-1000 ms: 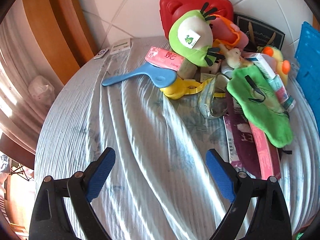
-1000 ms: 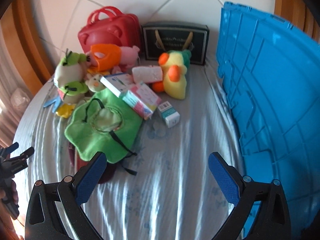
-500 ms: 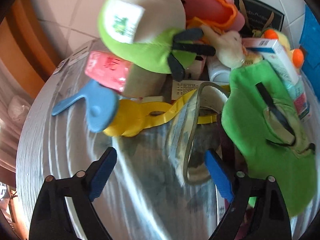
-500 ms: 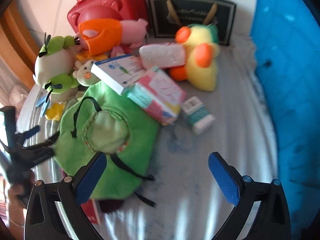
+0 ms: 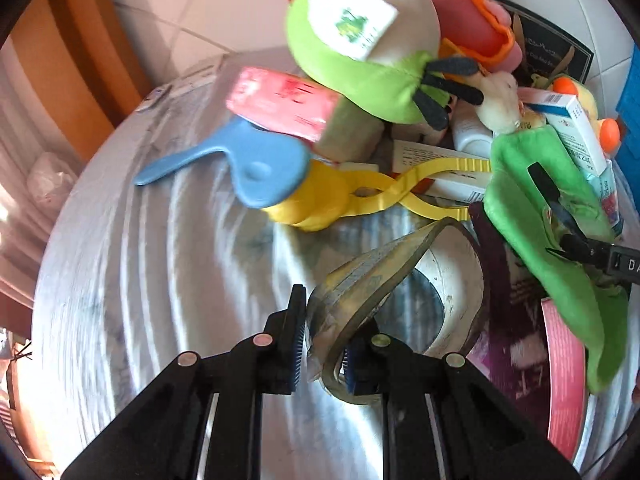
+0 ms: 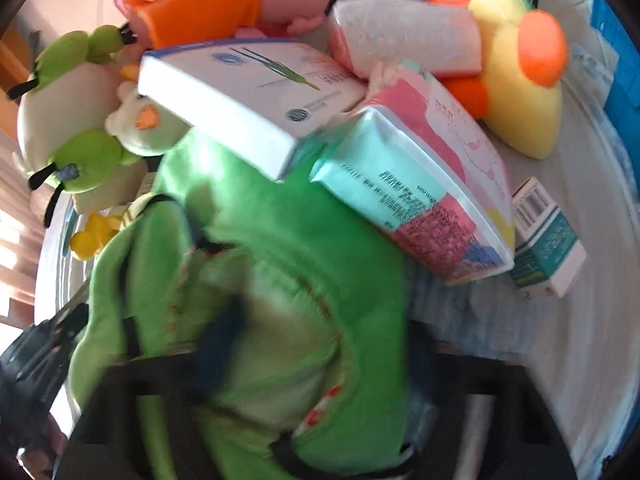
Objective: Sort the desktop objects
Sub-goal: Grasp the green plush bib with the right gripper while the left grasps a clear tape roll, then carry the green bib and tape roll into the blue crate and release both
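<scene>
the left gripper [image 5: 322, 344] has its two fingers squeezed close on the rim of a roll of tape [image 5: 400, 292], which sits on the striped table cloth [image 5: 160, 280] near the bottom of the left view. just past the tape lie a yellow plastic clip [image 5: 360, 196] and a blue paddle [image 5: 248, 164]. a pink packet [image 5: 284, 102] with red writing, too blurry to read, leans over the paddle. above it sits a green and cream bird toy [image 5: 372, 48] with a white label that shows a small green picture. on the right of this view a black part bears the letters "da".

the right gripper [image 6: 304, 344] is pushed into a green cloth pouch [image 6: 260, 280] with black straps. its fingers are a dark blur, so whether they are closed on the pouch cannot be told. a white box [image 6: 240, 100] with a thin green leaf drawing and a round blue mark rests on the top edge of the pouch. beside the white box lies a pink and teal pack [image 6: 420, 200] covered in tiny print that is too small to read.

only the right view shows the small teal and white box [image 6: 546, 240] with a bar code, just right of the pack, and the whole yellow duck toy [image 6: 516, 80] with orange parts. only the left view shows the tape, the clip and the paddle. both views show the pouch and the bird toy
</scene>
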`<state>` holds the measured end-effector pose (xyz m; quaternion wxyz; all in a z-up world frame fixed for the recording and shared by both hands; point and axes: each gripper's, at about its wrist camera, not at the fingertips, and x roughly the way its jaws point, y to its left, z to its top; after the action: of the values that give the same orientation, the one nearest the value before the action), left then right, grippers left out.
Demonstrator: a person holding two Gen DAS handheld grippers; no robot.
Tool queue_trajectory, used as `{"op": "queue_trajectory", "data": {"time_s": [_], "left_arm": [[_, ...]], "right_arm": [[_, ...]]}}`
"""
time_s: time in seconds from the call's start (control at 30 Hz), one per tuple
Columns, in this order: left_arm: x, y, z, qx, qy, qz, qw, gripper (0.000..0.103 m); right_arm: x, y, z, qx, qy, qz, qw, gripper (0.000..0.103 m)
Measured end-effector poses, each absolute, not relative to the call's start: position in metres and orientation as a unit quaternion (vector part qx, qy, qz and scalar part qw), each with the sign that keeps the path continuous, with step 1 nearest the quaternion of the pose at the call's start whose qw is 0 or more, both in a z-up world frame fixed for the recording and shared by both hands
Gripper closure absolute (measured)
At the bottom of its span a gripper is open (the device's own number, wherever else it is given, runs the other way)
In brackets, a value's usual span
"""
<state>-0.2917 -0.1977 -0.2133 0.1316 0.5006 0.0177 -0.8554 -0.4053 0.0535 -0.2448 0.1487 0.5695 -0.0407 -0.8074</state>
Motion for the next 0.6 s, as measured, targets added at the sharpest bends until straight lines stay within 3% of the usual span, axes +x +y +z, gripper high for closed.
{"op": "queue_trajectory", "data": {"time_s": [0.03, 0.07, 0.3, 0.37, 0.6], "left_arm": [[-0.285, -0.199, -0.208, 0.495, 0.022, -0.858, 0.135, 0.088], [-0.281, -0.201, -0.202, 0.490, 0.027, -0.861, 0.136, 0.088], [-0.245, -0.187, -0.147, 0.431, 0.037, -0.891, 0.135, 0.088], [-0.239, -0.185, -0.135, 0.416, 0.039, -0.899, 0.132, 0.088], [-0.207, -0.167, -0.091, 0.368, 0.036, -0.921, 0.119, 0.088]], "right_arm": [[-0.399, 0.053, -0.237, 0.561, -0.036, -0.813, 0.153, 0.072], [-0.394, 0.052, -0.230, 0.554, -0.031, -0.817, 0.156, 0.074], [-0.341, 0.060, -0.161, 0.483, -0.008, -0.856, 0.186, 0.077], [-0.323, 0.065, -0.139, 0.461, -0.010, -0.866, 0.196, 0.083], [-0.275, 0.076, -0.063, 0.364, -0.022, -0.907, 0.212, 0.083]]}}
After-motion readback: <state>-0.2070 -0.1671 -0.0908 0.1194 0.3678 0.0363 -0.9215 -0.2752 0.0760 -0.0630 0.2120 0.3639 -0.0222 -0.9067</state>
